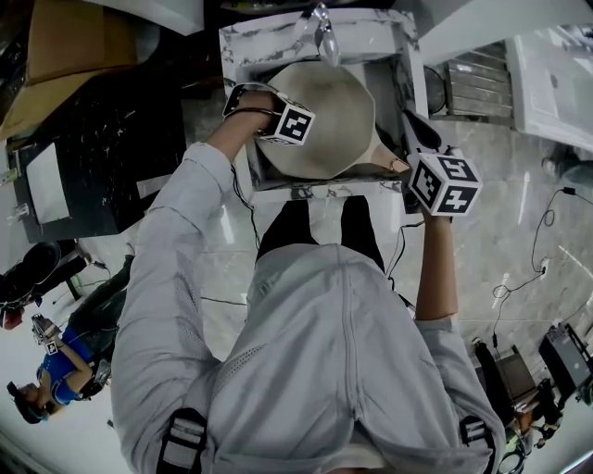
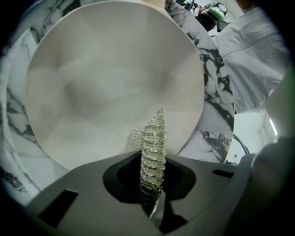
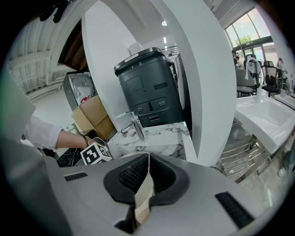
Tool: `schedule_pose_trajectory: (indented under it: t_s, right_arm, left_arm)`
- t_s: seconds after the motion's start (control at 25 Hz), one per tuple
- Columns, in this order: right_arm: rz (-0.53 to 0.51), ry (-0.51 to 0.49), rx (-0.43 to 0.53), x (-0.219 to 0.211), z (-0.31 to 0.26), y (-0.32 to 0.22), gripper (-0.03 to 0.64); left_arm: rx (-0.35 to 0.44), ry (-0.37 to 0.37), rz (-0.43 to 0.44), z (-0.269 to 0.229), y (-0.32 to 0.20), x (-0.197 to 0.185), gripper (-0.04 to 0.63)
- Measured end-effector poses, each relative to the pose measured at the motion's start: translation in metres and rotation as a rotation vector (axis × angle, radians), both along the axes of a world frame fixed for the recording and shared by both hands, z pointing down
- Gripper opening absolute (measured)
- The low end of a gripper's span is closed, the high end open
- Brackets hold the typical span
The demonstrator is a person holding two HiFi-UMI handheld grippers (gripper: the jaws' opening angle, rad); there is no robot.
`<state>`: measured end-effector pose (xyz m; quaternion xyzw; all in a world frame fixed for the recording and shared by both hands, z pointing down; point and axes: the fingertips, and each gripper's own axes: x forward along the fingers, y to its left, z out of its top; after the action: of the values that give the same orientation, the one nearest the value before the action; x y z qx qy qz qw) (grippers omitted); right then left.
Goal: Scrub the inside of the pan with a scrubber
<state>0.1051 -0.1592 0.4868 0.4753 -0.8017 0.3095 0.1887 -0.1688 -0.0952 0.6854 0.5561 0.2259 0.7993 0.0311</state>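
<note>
Your left claw (image 2: 150, 173) is clamped on a steel-mesh scrubber (image 2: 153, 143), which stands edge-on between the jaws and points at the pale inside of the pan (image 2: 101, 83). The pan sits in the marble sink (image 1: 375, 35), below the faucet (image 1: 321, 28). Your right claw (image 3: 146, 182) is pressed shut on the pan's beige handle (image 3: 143, 200), at the sink's right side.

Staged kitchen corner in open hall: marble sink (image 1: 278, 43), faucet (image 3: 136, 126), floor cables (image 1: 543, 269).
</note>
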Motion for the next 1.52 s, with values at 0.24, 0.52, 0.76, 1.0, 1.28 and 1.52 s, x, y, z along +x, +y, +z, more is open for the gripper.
schedule_pose_trajectory:
  t_s: [0.24,0.52,0.76,1.0,1.28,1.52]
  right_arm:
    - [0.008,0.0,0.002,0.005,-0.002,0.001,0.037]
    - [0.023,0.005,-0.007,0.016,0.003,0.003,0.037]
    - [0.037,0.006,-0.023,0.021,0.013,0.005,0.037]
    - [0.046,-0.001,-0.041,0.026,0.022,0.005,0.037]
    - [0.061,-0.017,-0.043,0.038,0.022,0.0,0.037]
    - [0.065,-0.023,-0.05,0.042,0.024,0.001,0.037]
  left_arm:
    - [0.19,-0.006,-0.016,0.004,-0.036,0.002,0.064]
    - [0.343,0.083,-0.258,0.029,-0.064,0.024,0.066]
    - [0.474,0.175,-0.314,0.039,-0.089,0.05,0.066]
    - [0.605,0.282,-0.364,0.05,-0.111,0.08,0.065]
    - [0.598,0.403,-0.547,0.053,-0.119,0.11,0.066]
    - [0.455,0.533,-0.687,0.052,-0.11,0.145,0.066]
